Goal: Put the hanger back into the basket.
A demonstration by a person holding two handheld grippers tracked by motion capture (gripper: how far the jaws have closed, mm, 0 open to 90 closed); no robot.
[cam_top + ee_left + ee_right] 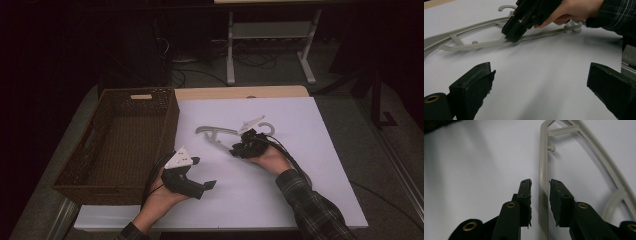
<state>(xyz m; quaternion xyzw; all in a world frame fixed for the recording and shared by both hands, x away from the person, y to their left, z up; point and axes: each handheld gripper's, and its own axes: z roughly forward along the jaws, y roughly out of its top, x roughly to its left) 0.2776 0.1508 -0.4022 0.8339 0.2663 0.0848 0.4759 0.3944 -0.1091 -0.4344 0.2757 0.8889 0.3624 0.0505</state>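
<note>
A grey plastic clothes hanger (215, 134) lies flat on the white tabletop (280, 190), its hook toward the far side. My right gripper (235, 149) is down at the hanger's straight bar (543, 165). In the right gripper view its jaws stand one on each side of that bar, open by a narrow gap around it (540, 183). The left gripper view shows the same gripper (511, 37) tipped onto the hanger (474, 43). My left gripper (204, 172) hovers near the table's front left, wide open (540, 75), with nothing between its jaws.
A dark brown woven basket (167, 125) stands at the table's left, close beside my left hand, and nothing lies in it. Behind the table is a dim floor with cables and a white metal frame (231, 50).
</note>
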